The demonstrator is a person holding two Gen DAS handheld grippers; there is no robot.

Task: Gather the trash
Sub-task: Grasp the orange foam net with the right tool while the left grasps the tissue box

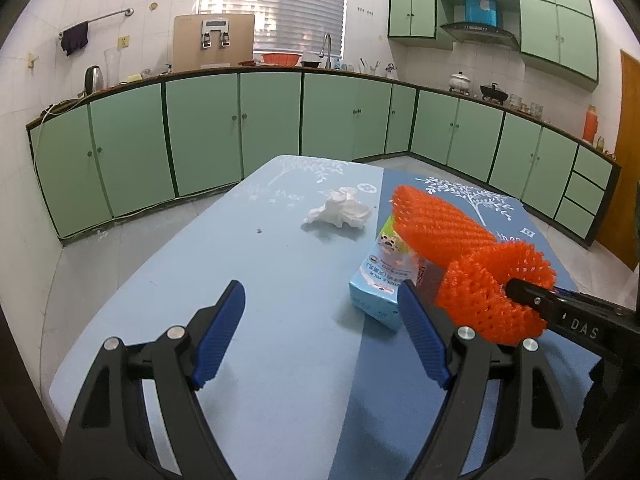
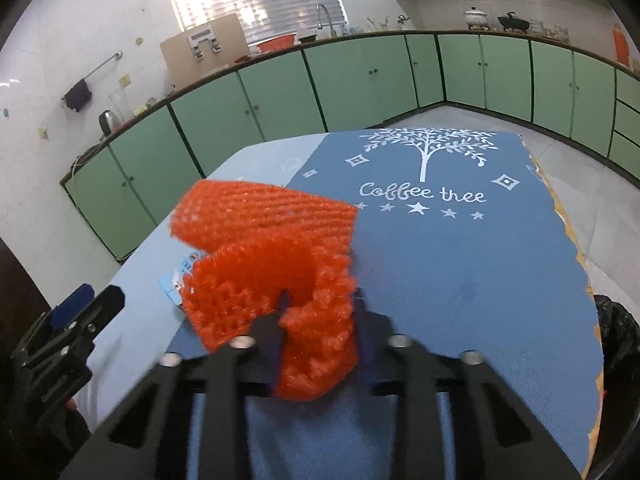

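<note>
The orange foam fruit net (image 2: 276, 280) is pinched in your right gripper (image 2: 320, 320) above the blue worktop (image 2: 460, 280); carry it next to the black-lined bin (image 2: 618, 332), while your left gripper (image 1: 320, 332) gapes empty.

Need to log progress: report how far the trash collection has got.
Done: nothing visibly binned yet. In hand: the right gripper is shut on the orange foam fruit net. Left: the crumpled white tissue and light-blue milk carton lie on the blue table; the left gripper is open, empty.
</note>
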